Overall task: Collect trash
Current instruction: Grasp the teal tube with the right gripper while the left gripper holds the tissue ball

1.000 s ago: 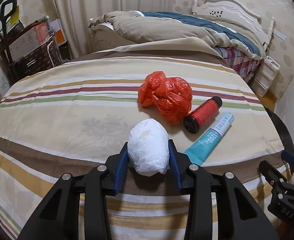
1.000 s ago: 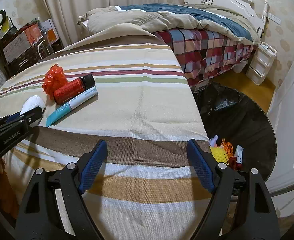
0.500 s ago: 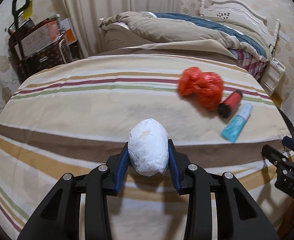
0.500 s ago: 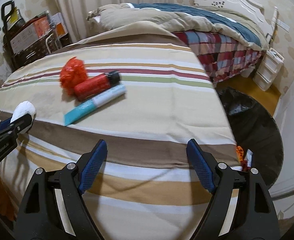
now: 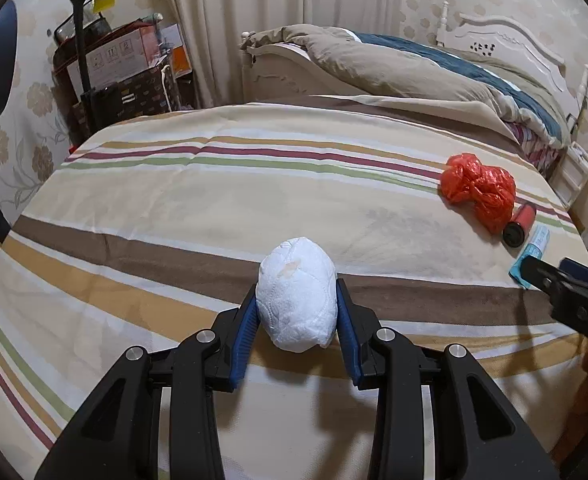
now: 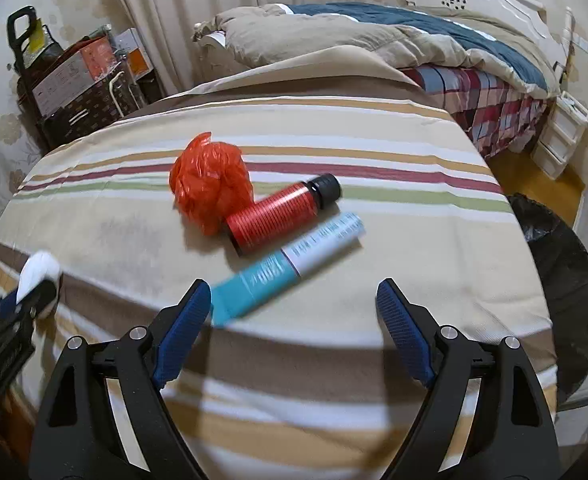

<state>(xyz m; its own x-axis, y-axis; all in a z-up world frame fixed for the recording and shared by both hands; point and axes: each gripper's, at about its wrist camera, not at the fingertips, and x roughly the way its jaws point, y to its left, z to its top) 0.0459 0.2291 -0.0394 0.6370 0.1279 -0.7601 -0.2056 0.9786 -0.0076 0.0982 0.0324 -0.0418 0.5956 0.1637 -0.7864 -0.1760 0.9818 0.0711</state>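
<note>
My left gripper (image 5: 297, 298) is shut on a white crumpled paper wad (image 5: 295, 294), held above the striped cloth (image 5: 214, 208). The same wad (image 6: 38, 270) shows at the left edge of the right wrist view. On the cloth lie an orange plastic bag (image 6: 210, 186), a red bottle with a black cap (image 6: 282, 212) and a teal-and-white tube (image 6: 290, 262). My right gripper (image 6: 294, 294) hovers just in front of the tube, its jaws opening with nothing between them. From the left wrist view, the bag (image 5: 479, 190), bottle (image 5: 519, 226) and tube (image 5: 533, 250) sit far right.
A black-lined trash bin (image 6: 561, 276) stands on the floor right of the cloth-covered surface. Behind is a bed (image 6: 393, 36) with a rumpled duvet. A cart with boxes (image 5: 110, 76) stands back left and white drawers (image 6: 559, 136) back right.
Both grippers have swung left across the cloth. The bag, bottle and tube have come to the middle of the right wrist view, and the bin has slid to its right edge. The right jaws stand slightly wider.
</note>
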